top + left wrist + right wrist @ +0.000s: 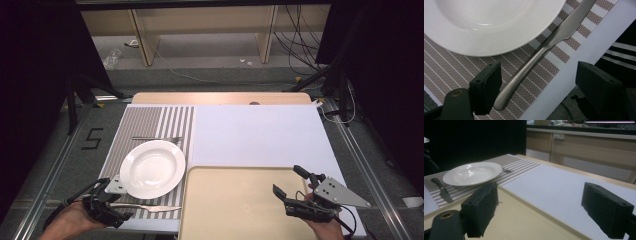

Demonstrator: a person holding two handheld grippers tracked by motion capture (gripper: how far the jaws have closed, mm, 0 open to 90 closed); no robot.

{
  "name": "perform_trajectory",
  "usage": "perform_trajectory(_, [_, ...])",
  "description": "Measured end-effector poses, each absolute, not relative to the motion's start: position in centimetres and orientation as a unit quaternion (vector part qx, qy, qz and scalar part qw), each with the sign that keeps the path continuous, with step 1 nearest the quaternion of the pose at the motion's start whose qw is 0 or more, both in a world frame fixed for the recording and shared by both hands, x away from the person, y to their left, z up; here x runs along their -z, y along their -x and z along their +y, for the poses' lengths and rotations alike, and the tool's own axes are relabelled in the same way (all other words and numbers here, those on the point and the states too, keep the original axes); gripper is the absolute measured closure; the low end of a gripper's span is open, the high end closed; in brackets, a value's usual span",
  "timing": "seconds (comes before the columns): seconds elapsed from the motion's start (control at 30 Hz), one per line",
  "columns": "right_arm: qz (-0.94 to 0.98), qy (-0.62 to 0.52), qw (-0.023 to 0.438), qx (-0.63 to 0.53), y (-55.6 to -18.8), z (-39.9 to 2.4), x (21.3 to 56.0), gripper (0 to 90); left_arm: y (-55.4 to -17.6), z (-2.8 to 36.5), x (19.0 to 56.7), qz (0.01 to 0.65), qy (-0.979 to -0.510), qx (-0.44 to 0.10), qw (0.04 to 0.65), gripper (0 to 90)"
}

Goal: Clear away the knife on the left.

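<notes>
A steel knife (150, 207) lies on the striped placemat (145, 122), just in front of a white deep plate (152, 167). My left gripper (117, 202) is low over the knife's handle end at the mat's near left corner. In the left gripper view the knife (544, 47) runs up between the open jaws of the left gripper (537, 72), with its handle end close to the left jaw and no pad pressing on it. My right gripper (287, 180) hovers open over the beige tray (225, 210) with nothing between its jaws. A fork (157, 138) lies behind the plate.
A white mat (260, 135) covers the table's right half behind the tray. The table's near edge runs just beside the knife handle (584, 57). From the right gripper view the plate (472, 173), knife (442, 191) and fork (506, 170) lie far left.
</notes>
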State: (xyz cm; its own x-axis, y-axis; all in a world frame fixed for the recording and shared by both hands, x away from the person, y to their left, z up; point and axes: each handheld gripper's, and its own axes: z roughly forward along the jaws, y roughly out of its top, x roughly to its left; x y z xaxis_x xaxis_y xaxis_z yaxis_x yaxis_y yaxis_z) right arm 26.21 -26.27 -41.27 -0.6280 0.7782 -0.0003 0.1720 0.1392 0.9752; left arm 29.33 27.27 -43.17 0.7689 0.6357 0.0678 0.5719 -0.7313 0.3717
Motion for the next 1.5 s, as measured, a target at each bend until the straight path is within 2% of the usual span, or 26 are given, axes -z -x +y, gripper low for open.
perform_trajectory(0.93, [0.711, -0.333, 0.263, -0.561, -26.2, -26.1, 41.3, 15.6, -31.7, 27.1, 46.0, 0.325, -0.935, -0.056, 0.130, 36.5])
perform_trajectory(1.5, [0.712, -0.330, 0.262, -0.562, -26.3, -26.1, 41.3, 15.9, -32.1, 26.3, 46.4, 0.312, -0.942, -0.041, 0.119, 50.6])
